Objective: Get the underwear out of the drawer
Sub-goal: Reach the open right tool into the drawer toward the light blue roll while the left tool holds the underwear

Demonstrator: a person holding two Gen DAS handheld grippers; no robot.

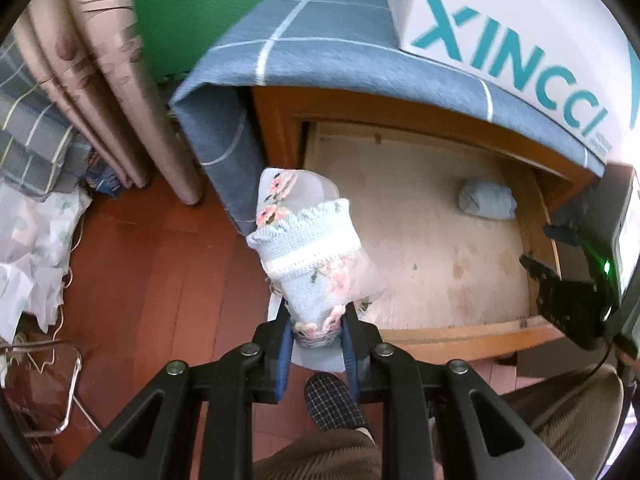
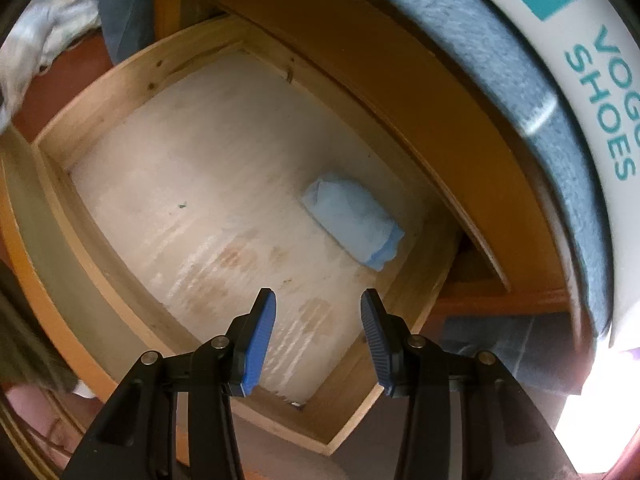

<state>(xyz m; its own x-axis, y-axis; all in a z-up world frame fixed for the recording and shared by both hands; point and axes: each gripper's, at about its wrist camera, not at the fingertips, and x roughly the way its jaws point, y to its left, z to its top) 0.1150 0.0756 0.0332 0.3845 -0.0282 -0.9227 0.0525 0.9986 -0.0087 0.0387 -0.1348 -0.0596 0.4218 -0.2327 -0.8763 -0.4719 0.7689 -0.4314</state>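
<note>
My left gripper (image 1: 316, 326) is shut on a folded pale blue floral underwear (image 1: 308, 248) with lace trim, held above the left front corner of the open wooden drawer (image 1: 460, 332). A second folded light blue underwear (image 1: 486, 200) lies on the drawer floor at the right; it also shows in the right wrist view (image 2: 352, 220). My right gripper (image 2: 318, 308) is open and empty, hovering above the drawer (image 2: 100, 216), with the blue piece a little ahead and to the right. The right gripper also shows at the right edge of the left wrist view (image 1: 560, 296).
A blue checked cloth (image 1: 320, 40) covers the cabinet top, with a white shoe box (image 1: 520, 32) on it. Pink curtains (image 1: 100, 60) hang at the left over the red wooden floor (image 1: 160, 260). A slippered foot (image 1: 332, 400) is below the left gripper. White fabric (image 1: 32, 248) lies at the far left.
</note>
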